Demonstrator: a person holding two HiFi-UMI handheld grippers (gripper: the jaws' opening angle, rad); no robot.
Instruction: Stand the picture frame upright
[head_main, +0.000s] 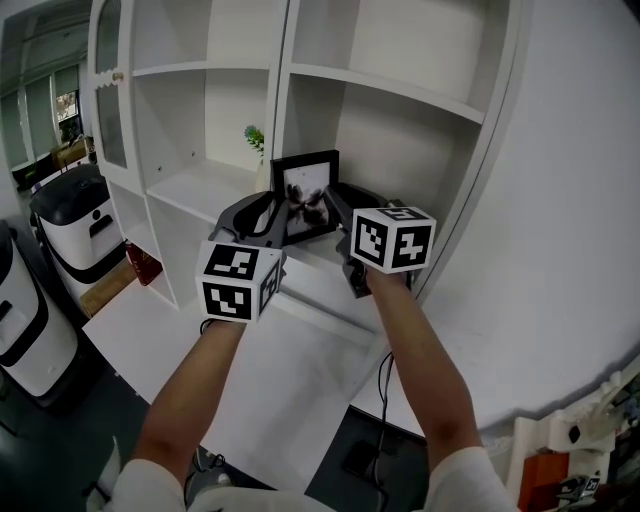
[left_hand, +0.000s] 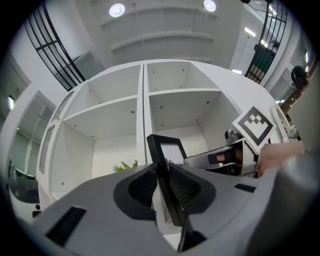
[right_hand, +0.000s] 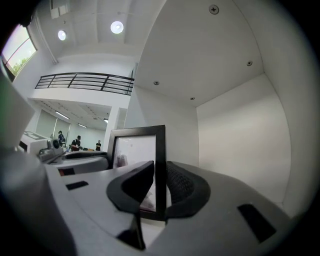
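**Frame upright in the shelf, pinched on both sides**

The black picture frame (head_main: 305, 193) stands in portrait inside the lower right compartment of the white shelf unit (head_main: 283, 60), long axis vertical, picture facing out to the person. A small green plant (head_main: 254, 136) sits behind it to the left.

The left gripper (head_main: 272, 222) has its jaws clenched on the frame's left side bar; in its own view the thin black edge (left_hand: 167, 170) runs straight up between the ribbed pads. The right gripper (head_main: 338, 208) grasps the opposite side bar the same way, jaws pressed tight on the bar (right_hand: 160, 165). So the frame lies dead ahead of both pairs of jaws, caught between the two grippers, neither one nearer than the other.

Its bottom edge looks level with the shelf board (head_main: 200, 185), though I cannot tell whether it bears on the board. Any prop at the back is hidden. Letting go, I judge, depends on that support.
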